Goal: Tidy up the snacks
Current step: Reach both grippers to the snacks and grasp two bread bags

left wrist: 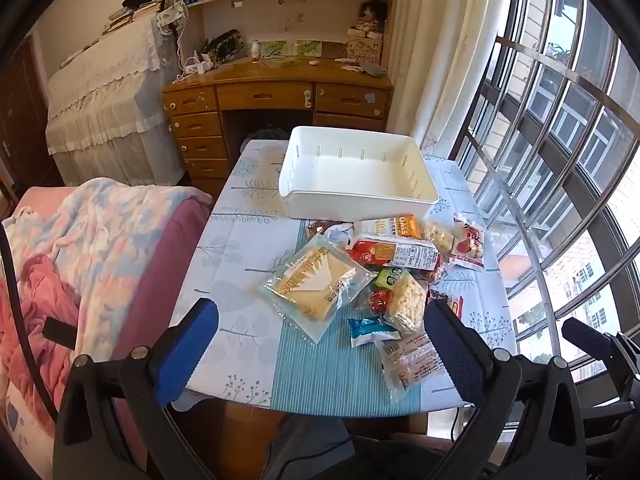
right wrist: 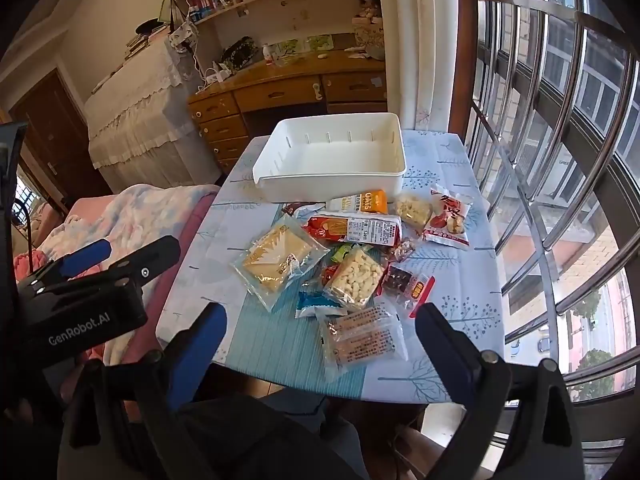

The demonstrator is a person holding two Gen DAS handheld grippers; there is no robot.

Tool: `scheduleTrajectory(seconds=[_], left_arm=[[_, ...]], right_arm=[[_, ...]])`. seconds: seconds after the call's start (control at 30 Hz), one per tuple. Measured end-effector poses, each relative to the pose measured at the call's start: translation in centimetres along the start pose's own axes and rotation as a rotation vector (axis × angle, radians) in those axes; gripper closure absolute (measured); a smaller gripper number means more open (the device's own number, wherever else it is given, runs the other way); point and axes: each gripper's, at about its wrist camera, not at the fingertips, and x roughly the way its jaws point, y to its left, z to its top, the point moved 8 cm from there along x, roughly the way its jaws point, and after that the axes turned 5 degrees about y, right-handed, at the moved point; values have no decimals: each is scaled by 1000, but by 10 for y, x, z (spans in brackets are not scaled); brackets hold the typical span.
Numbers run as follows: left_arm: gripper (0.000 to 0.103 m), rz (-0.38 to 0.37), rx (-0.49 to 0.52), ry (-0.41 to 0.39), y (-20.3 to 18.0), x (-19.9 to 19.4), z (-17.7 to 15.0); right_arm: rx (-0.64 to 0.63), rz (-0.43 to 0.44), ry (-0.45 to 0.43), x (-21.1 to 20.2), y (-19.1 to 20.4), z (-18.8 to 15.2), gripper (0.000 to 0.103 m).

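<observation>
Hovering short of the counter [left wrist: 224,320]: empty white bin [left wrist: 352,208] at the far end, snack pile [left wrist: 380,276] before it (nearest packet ahead of right hand-held gripper [right wrist: 316,332], long axis crosswise). Left hand-held gripper [left wrist: 320,332] likewise spread, empty.

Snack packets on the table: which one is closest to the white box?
The orange oats packet. Its top edge sits right against the white box's front wall, while the other packets lie farther toward the near table edge.

We hold two black plastic tools, the left tool [left wrist: 322,330] and right tool [right wrist: 320,326], each with blue-padded fingers and silver screws. White "GenRobot.AI" lettering marks the left one's body.
</observation>
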Motion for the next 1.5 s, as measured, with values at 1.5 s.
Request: scheduleTrajectory(seconds=[1.5], left_arm=[[1,205,341,589,-4,274,-3]], right_arm=[[970,207,652,181,-86,-80,7]])
